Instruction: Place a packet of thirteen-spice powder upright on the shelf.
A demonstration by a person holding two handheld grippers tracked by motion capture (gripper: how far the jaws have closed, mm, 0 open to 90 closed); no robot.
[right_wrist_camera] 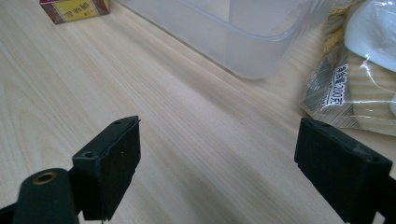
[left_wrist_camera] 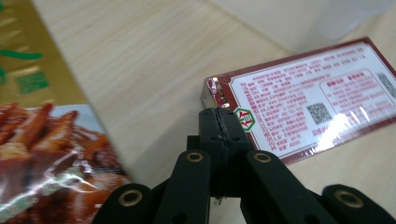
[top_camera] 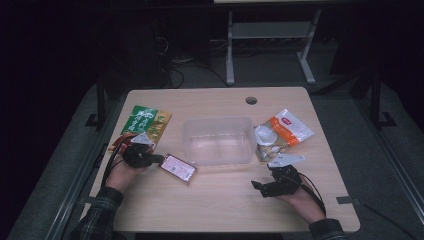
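Observation:
A flat red box (top_camera: 178,167) with a white printed label (left_wrist_camera: 317,98) lies on the wooden table, just left of a clear plastic container (top_camera: 217,121). My left gripper (top_camera: 159,159) is shut, its jaws pressed flat together, and its tips (left_wrist_camera: 218,114) sit at the box's near corner. Whether they pinch the wrapper I cannot tell. My right gripper (top_camera: 264,176) rests near the table's front right, open wide (right_wrist_camera: 215,163) with only bare wood between its fingers. The box's end (right_wrist_camera: 74,9) also appears far off in the right gripper view.
A green and gold snack bag (top_camera: 146,122) lies at the left, close behind my left hand (left_wrist_camera: 46,140). A white and orange food bag (top_camera: 282,131) lies right of the container (right_wrist_camera: 243,46), just beyond my right gripper (right_wrist_camera: 359,70). A cable hole (top_camera: 251,100) sits near the far edge.

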